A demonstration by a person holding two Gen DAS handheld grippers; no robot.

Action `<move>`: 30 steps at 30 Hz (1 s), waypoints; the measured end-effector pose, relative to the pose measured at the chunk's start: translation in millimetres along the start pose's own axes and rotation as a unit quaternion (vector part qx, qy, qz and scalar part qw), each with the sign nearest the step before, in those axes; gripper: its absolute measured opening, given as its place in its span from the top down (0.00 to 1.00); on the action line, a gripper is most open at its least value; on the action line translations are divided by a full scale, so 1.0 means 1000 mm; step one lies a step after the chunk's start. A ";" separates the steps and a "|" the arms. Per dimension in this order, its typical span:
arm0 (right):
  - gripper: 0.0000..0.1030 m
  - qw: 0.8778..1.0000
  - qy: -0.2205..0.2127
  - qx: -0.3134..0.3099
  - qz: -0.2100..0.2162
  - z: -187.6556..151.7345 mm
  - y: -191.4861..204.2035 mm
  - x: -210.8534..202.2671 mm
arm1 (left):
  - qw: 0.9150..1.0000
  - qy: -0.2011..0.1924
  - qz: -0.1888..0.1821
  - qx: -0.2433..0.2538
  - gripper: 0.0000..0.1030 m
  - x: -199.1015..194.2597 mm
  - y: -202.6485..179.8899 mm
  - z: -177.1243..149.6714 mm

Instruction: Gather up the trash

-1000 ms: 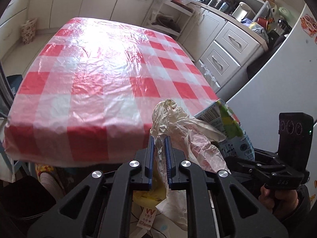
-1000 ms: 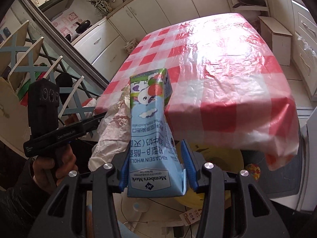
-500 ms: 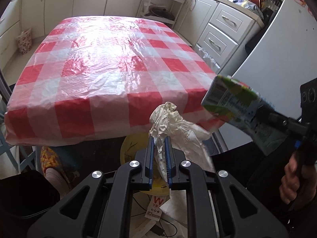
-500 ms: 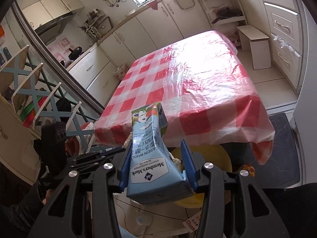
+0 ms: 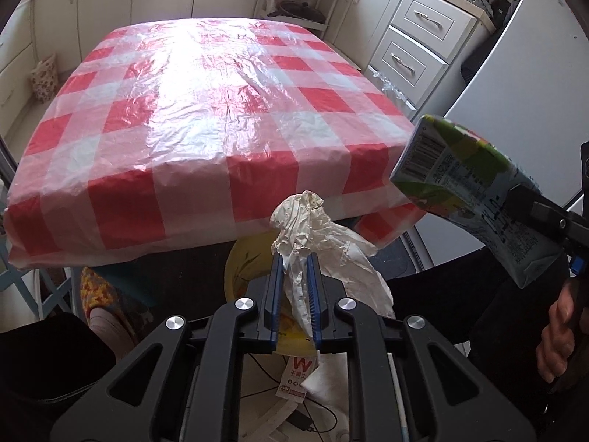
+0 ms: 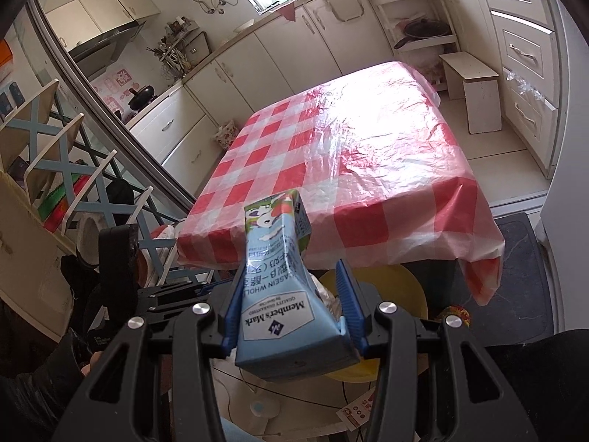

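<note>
Milk carton [image 6: 283,287] and crumpled wrapper [image 5: 313,243] are clamped above yellow basin [image 6: 397,287].

Carton [image 6: 283,294]: "Member's Mark" label, "QUALITY GUARANTEED" above it, part-word "ASEIN WHOL", Chinese characters; barcode on its side. Paper tag [image 5: 296,379]: red "W", small print unreadable.

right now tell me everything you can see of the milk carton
The carton is a light blue paperboard milk box with a green band, a cartoon cow, a white "Member's Mark" label and a barcode side panel. It looks squeezed and creased. The right gripper is shut on its lower part, blue fingers pressing both sides. It is held in the air, tilted away from the gripper toward the table, off its near edge and touching nothing else.
</note>
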State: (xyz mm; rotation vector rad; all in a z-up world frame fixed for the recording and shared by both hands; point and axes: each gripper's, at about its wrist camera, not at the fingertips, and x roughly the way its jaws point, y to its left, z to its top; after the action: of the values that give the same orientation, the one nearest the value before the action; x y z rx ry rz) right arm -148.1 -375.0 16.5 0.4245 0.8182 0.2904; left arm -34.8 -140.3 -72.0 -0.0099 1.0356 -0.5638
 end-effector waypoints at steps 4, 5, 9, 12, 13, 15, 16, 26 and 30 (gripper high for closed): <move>0.55 1.000 0.003 -0.004 -0.002 -0.001 0.003 0.001 | 1.000 -0.007 -0.004 -0.004 0.87 -0.004 0.002 0.002; 0.55 1.000 0.004 -0.005 -0.002 -0.001 0.003 0.002 | 1.000 -0.008 -0.006 -0.006 0.86 -0.005 0.003 0.002; 0.55 1.000 0.008 -0.009 -0.005 -0.003 0.005 0.003 | 1.000 -0.015 -0.007 -0.012 0.83 -0.011 0.007 0.004; 0.55 1.000 0.010 -0.012 -0.007 -0.004 0.007 0.002 | 0.998 -0.058 0.009 -0.029 0.80 -0.032 0.018 0.011; 0.55 1.000 0.012 -0.012 -0.007 -0.005 0.007 0.002 | 0.996 -0.080 0.022 -0.039 0.75 -0.042 0.023 0.013; 0.55 1.000 0.015 -0.013 -0.008 -0.007 0.009 0.003 | 0.990 -0.120 0.046 -0.065 0.64 -0.062 0.036 0.017; 0.55 1.000 0.020 -0.014 -0.010 -0.008 0.010 0.004 | 0.984 -0.143 0.060 -0.082 0.58 -0.073 0.045 0.018; 0.55 0.994 0.091 -0.048 -0.046 -0.019 0.023 0.033 | 0.957 -0.207 0.085 -0.184 0.50 -0.116 0.100 0.021; 0.55 0.991 0.111 -0.045 -0.055 -0.019 0.019 0.044 | 0.954 -0.222 0.088 -0.181 0.48 -0.125 0.101 0.021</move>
State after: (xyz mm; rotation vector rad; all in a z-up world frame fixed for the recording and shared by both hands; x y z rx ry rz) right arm -135.5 -335.7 -13.7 0.2642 1.0385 0.2738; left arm -20.7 -3.1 13.2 -0.3503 0.6780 -0.1872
